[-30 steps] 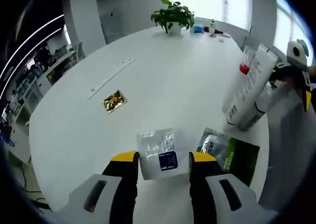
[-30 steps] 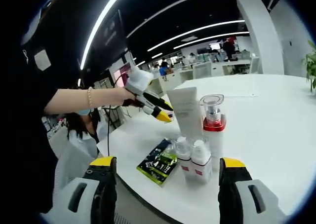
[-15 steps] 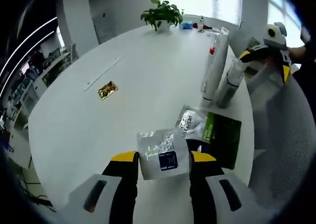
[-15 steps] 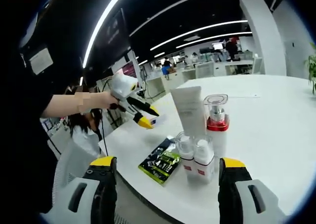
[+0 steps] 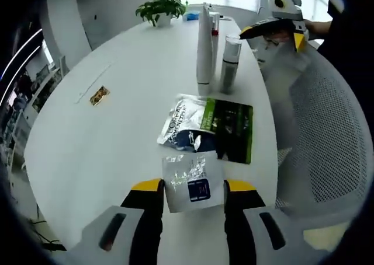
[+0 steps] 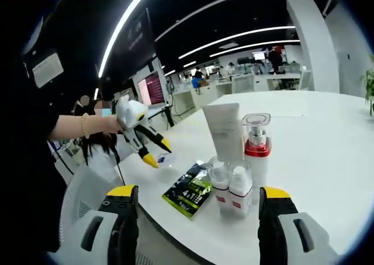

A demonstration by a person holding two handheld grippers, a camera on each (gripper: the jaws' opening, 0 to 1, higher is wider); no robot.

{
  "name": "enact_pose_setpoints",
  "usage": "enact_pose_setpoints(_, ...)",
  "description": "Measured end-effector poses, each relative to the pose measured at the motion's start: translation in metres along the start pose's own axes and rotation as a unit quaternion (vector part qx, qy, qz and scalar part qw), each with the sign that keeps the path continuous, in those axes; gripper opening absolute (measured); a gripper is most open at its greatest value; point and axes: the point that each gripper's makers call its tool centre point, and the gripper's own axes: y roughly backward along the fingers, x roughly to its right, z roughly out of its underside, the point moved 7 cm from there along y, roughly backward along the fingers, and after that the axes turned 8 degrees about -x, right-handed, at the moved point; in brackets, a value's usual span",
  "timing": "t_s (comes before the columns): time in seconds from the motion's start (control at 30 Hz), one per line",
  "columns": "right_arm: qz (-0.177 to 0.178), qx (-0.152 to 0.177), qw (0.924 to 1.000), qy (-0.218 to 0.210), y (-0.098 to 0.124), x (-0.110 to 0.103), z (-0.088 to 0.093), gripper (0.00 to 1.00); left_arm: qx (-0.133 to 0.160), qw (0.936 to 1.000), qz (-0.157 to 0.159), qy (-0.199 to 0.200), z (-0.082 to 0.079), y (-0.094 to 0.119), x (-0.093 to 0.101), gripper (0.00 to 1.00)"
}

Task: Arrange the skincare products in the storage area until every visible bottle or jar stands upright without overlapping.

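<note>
My left gripper is shut on a silver sachet with a blue label, held over the white table near its edge. Beyond it lie a silver sachet and a green sachet, overlapping. Further off stand a white tube and a grey-capped bottle, both upright. My right gripper is open and empty, short of the upright group: the white tube, a red-collared pump bottle and two small bottles. The left gripper shows at the left, in a person's hand.
A gold sachet lies alone on the table's left part. A potted plant stands at the far end. A mesh chair sits by the table's right edge. The right gripper hovers beyond the bottles. The green sachet lies at the table edge.
My left gripper has drawn back from the bottles toward the table's edge, still holding the silver sachet. The right gripper has stayed open and almost still.
</note>
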Motion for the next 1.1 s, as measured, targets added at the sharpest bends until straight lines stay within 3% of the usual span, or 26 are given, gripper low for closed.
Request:
enact_pose_setpoints(0.43, 0.010, 0.006, 0.9999, 0.004, 0.000, 0.002, -0.001, 0.90, -0.048, 0.9932, 0.037, -0.099, 0.014, -0.019, 0.016, 0.39)
enact_pose_setpoints(0.6, 0.011, 0.001, 0.9999, 0.007, 0.000, 0.002, 0.001, 0.90, -0.044, 0.9902, 0.054, -0.121, 0.014, -0.024, 0.024, 0.39)
enact_pose_setpoints(1.1, 0.016, -0.001, 0.9999, 0.005, 0.000, 0.002, 0.001, 0.90, -0.041, 0.9871, 0.068, -0.139, 0.015, -0.038, 0.027, 0.39)
